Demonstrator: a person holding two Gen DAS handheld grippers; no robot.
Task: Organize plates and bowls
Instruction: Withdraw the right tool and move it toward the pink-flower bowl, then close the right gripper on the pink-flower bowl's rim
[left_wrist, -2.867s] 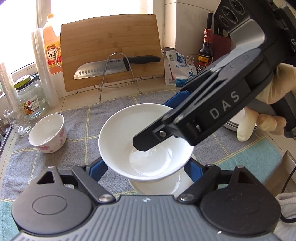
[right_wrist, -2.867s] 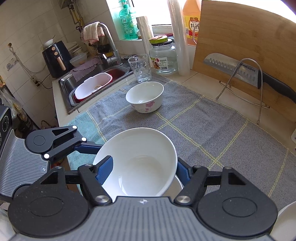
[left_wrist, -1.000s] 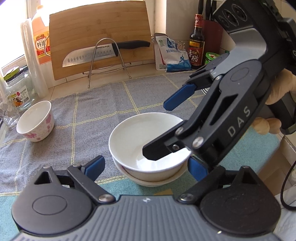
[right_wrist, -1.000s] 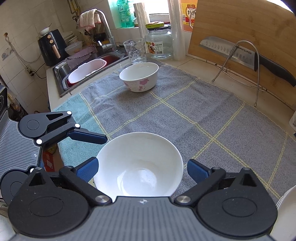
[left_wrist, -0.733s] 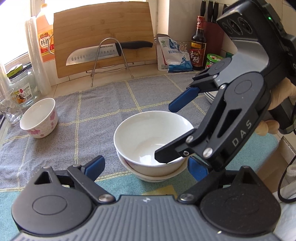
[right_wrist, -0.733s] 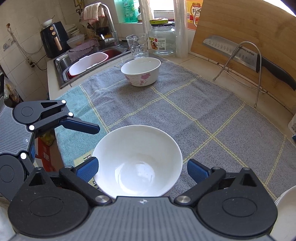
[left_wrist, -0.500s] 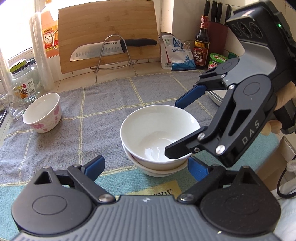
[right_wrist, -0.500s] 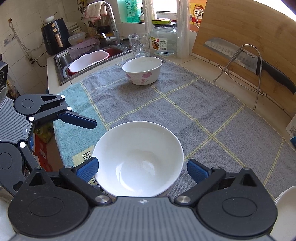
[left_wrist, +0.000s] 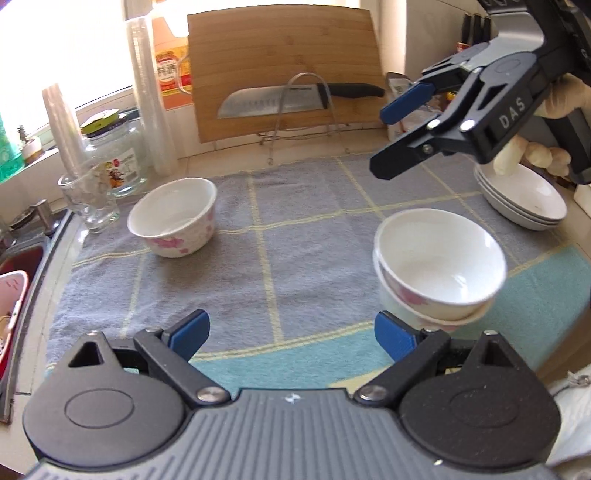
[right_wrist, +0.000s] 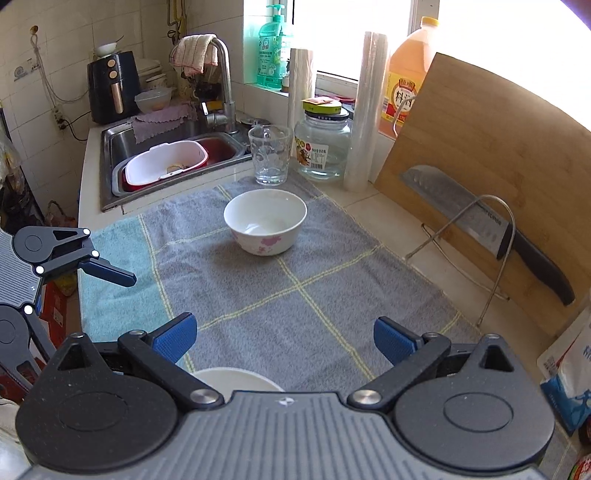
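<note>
Two white bowls (left_wrist: 439, 266) sit nested on the grey checked towel (left_wrist: 295, 229), near its front right. My left gripper (left_wrist: 291, 332) is open and holds nothing; the nested bowls lie just right of its right finger. A floral bowl (left_wrist: 173, 221) stands alone at the towel's far left. My right gripper (left_wrist: 391, 136) hovers open above and behind the nested bowls, held by a gloved hand. In the right wrist view, my right gripper (right_wrist: 284, 338) is empty, with the floral bowl (right_wrist: 265, 225) ahead and the nested bowls' rim (right_wrist: 236, 380) under its body.
Stacked white plates (left_wrist: 524, 199) rest at the far right. A glass (left_wrist: 88, 199) and a jar (left_wrist: 114, 158) stand by the floral bowl. A knife on a wire rack (left_wrist: 295, 99) leans on a cutting board (left_wrist: 280, 66). The sink (right_wrist: 166, 162) lies to the left.
The white bowl went down into the lower bowl and was let go. Both grippers then drew away: the left slid leftward, the right lifted up and back.
</note>
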